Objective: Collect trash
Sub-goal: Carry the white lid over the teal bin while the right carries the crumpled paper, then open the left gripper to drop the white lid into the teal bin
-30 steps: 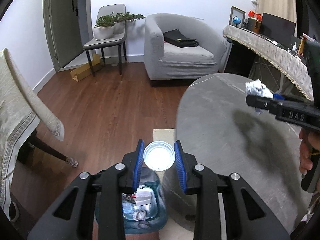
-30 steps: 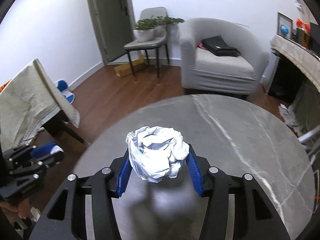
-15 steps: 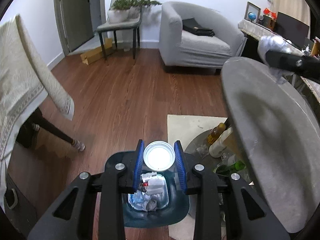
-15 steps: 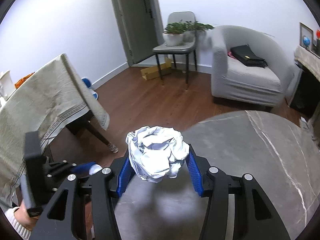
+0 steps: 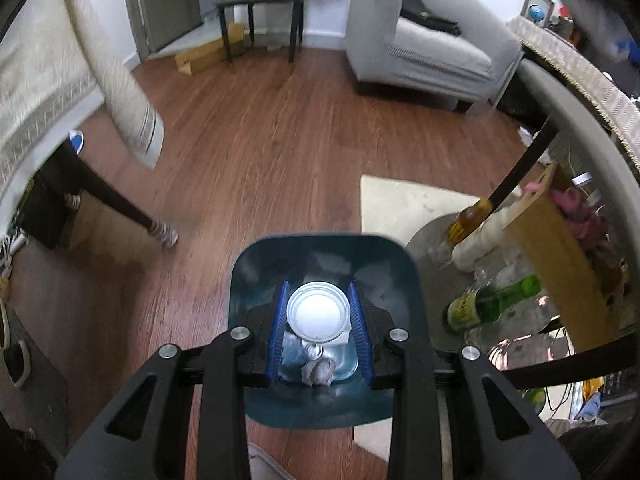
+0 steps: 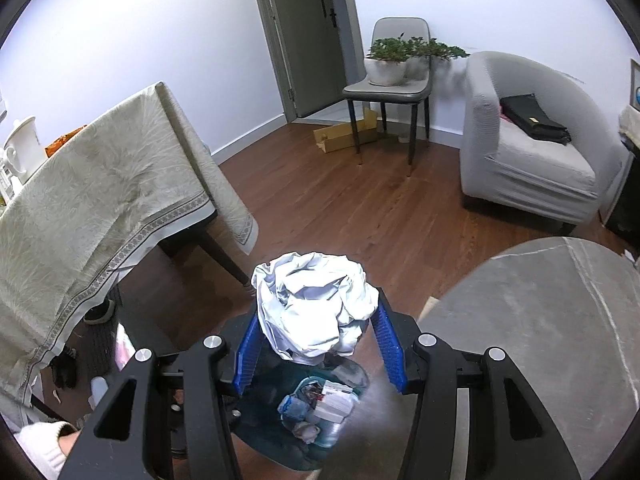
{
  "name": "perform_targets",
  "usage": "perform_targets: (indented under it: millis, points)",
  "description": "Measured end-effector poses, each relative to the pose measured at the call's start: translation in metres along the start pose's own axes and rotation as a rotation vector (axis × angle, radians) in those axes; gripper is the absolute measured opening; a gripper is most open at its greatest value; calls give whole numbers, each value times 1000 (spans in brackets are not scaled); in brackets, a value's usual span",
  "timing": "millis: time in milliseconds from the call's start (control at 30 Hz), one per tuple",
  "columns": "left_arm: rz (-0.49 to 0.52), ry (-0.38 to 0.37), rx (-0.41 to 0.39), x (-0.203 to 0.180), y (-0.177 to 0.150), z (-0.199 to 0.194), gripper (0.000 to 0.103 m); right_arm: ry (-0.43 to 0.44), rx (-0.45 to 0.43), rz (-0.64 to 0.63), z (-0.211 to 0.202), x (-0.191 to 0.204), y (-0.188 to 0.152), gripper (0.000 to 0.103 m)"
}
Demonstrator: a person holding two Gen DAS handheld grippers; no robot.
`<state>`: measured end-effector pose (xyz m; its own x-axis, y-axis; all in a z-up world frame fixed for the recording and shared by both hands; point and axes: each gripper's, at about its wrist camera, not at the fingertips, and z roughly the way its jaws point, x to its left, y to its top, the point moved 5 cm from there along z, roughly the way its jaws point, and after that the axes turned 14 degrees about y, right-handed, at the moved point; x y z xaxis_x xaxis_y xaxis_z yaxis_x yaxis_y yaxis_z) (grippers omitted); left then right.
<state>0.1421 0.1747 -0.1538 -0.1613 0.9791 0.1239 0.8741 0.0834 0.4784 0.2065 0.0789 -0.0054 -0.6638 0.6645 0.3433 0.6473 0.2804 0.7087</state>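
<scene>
My left gripper (image 5: 318, 320) is shut on a round white cup (image 5: 318, 316), seen from its end, and holds it inside the mouth of a dark teal trash bin (image 5: 248, 280) on the floor. Wrappers and crumpled scraps lie at the bin's bottom. My right gripper (image 6: 318, 346) is shut on a crumpled white paper ball (image 6: 316, 304) and holds it above the same bin (image 6: 280, 436), with the trash inside (image 6: 320, 404) showing below the ball.
A round grey marble table (image 6: 540, 340) is at the right. Bottles (image 5: 492, 304) and a wooden box (image 5: 556, 248) sit under it on its base. A cloth-covered table (image 6: 92, 200) stands left. An armchair (image 6: 532, 152) and a chair with plants (image 6: 392, 76) stand behind.
My left gripper has lowered the cup into the bin's mouth. My right gripper has carried the paper ball left off the marble table to above the bin.
</scene>
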Motion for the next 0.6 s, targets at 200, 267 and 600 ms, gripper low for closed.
perform_targets:
  millis: [200, 267, 600]
  points:
    - [16, 12, 64, 14, -18, 21, 33, 6, 24, -6, 25, 16, 1, 52]
    - [11, 7, 80, 18, -21, 24, 39, 9, 33, -6, 34, 22, 1, 52]
    - [-12, 24, 42, 50, -20, 8, 58, 10, 73, -27, 69, 43, -2, 52]
